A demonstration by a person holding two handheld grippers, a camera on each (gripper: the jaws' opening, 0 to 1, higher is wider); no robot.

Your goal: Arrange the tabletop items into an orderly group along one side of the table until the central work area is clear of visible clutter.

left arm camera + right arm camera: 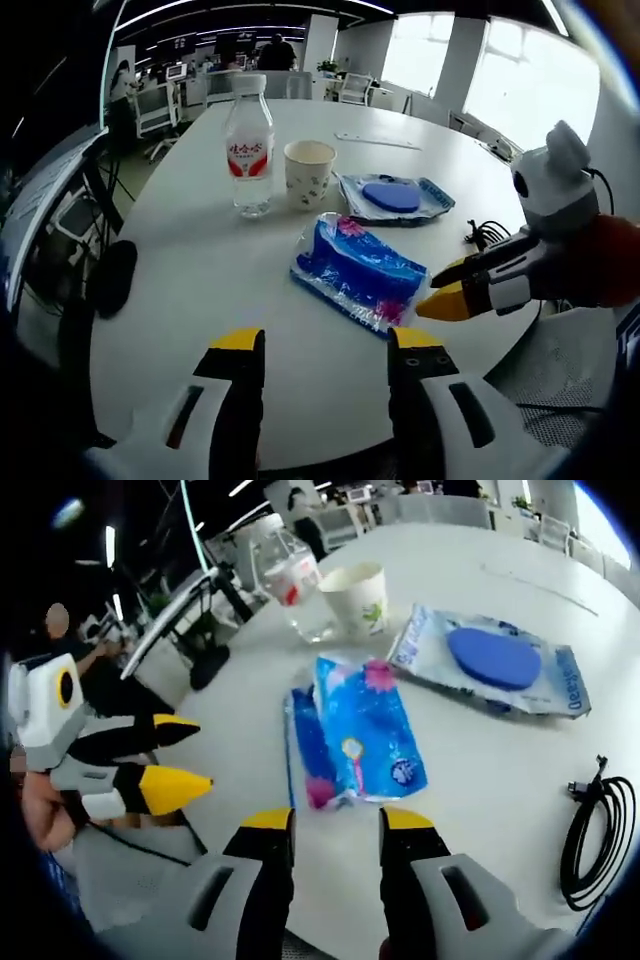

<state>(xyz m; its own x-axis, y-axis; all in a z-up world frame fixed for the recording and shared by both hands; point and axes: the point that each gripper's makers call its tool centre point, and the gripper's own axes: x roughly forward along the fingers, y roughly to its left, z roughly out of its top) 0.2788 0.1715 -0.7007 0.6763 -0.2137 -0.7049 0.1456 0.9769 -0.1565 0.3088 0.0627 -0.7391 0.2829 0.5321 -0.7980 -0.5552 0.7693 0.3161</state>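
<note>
I hold both grippers low over the near edge of the round white table, jaws parted and nothing between them. My left gripper points across the table; my right gripper comes in from the side.

The blue tissue pack lies straight ahead of my right gripper, just beyond its tips, its long axis running away from me along the jaw line. In the left gripper view the same pack sits ahead and a little right, lying slantwise. So the right gripper is the nearer one, I judge, and better lined up to close across the pack's narrow width.

Beyond it stand the water bottle and the paper cup, close together, with the wet-wipes pouch just beside the cup. A coiled black cable lies apart near the table's edge; whether it has a charger on it I cannot tell.
</note>
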